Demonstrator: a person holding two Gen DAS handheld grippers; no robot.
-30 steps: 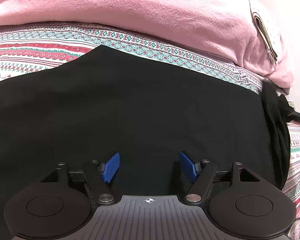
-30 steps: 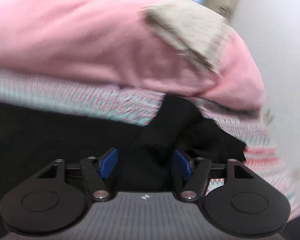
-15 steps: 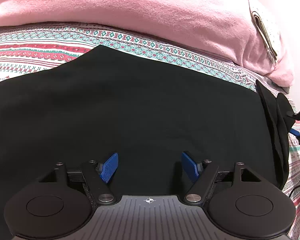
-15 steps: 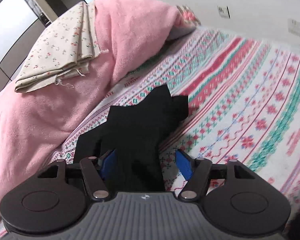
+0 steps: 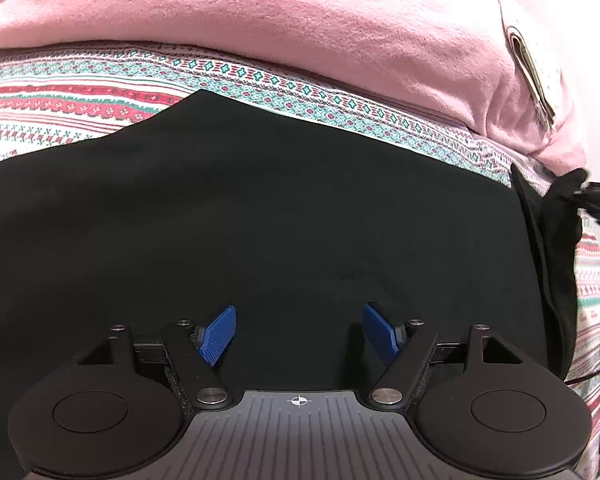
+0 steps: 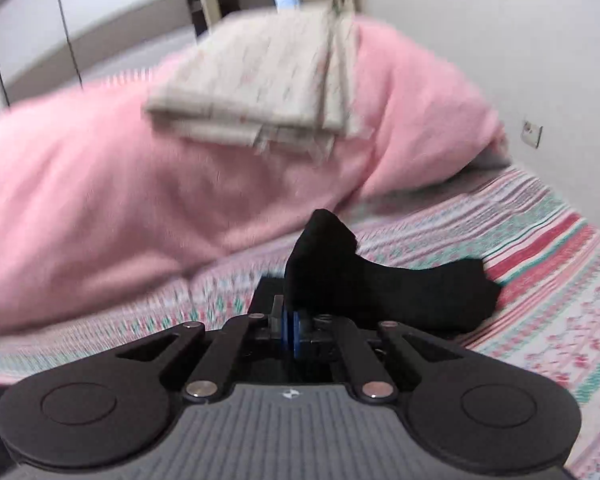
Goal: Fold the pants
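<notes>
Closing, the right claw (image 6: 290,334) pinches the black pants (image 5: 260,216) at their edge, for lifting; the left claw (image 5: 299,334) is held spread above them on the bed (image 5: 60,96).

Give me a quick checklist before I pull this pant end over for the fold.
1. Right hand-held gripper has black cloth between its pads: ok; jaws closing on the pants.
2. Grip is firm: cannot tell.
3. Left hand-held gripper open, above the pants: ok.
4. Main panel lies flat: ok.
5. Pink blanket off the pants: ok.
6. Patterned sheet beside the lifted end is bare: ok.
</notes>
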